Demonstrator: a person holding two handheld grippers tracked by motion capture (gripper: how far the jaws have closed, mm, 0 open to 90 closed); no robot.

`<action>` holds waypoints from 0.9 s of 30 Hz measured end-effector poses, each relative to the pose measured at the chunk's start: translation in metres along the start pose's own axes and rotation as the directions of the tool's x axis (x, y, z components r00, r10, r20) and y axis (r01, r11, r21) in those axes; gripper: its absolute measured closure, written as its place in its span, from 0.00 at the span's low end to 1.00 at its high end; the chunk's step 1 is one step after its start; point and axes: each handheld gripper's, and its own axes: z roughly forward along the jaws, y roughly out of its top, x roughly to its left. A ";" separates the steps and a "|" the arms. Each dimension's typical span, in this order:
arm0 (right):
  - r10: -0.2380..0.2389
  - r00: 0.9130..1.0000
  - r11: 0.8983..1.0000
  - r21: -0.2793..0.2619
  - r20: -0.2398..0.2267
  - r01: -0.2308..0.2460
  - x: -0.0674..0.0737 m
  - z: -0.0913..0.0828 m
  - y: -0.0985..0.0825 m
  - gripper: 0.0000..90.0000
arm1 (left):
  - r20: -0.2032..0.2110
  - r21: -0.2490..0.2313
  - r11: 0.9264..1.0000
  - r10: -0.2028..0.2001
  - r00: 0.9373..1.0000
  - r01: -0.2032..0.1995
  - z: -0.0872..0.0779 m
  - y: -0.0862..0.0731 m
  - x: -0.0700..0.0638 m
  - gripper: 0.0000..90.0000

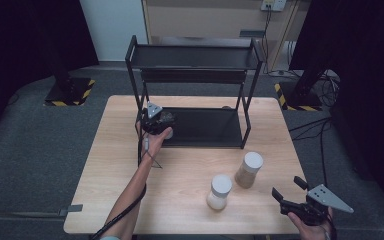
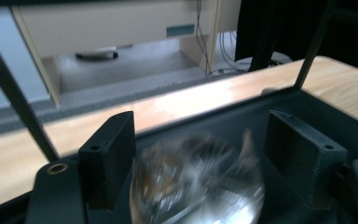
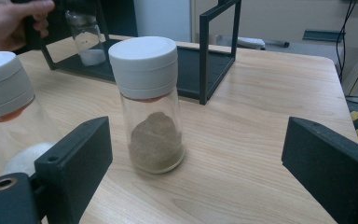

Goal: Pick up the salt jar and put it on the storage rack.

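Hovering at the left end of the black rack's (image 1: 200,127) lower shelf, the left gripper (image 1: 161,124) has its jaws partly apart with a blurred, silver-capped jar (image 2: 198,184) between them; the pads stand just clear of its sides in the left gripper view, so nothing is clamped. The right gripper view shows that jar standing on the shelf with white powder at its bottom, below the person's left hand (image 3: 9,23). Near the table's front right corner, the right gripper (image 1: 291,194) has its jaws wide apart and empty. Ahead of its jaws stands the brown-powder jar (image 3: 149,105), apart from them, with the white-powder jar (image 3: 7,112) beside its left jaw.
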 end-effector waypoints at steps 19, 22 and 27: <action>-0.006 1.000 1.000 -0.001 -0.003 0.006 0.001 0.000 0.000 0.09 | 0.170 -0.063 0.998 0.003 0.985 0.008 -0.039 0.047 0.013 0.10; -0.007 1.000 1.000 0.000 -0.003 0.007 0.001 0.000 0.000 0.09 | 0.192 -0.066 0.998 0.011 0.981 0.002 -0.047 0.049 0.016 0.10; -0.008 1.000 1.000 0.001 -0.004 0.008 0.001 0.000 0.001 0.09 | 0.233 -0.064 0.997 0.049 0.971 -0.035 -0.062 0.051 0.019 0.10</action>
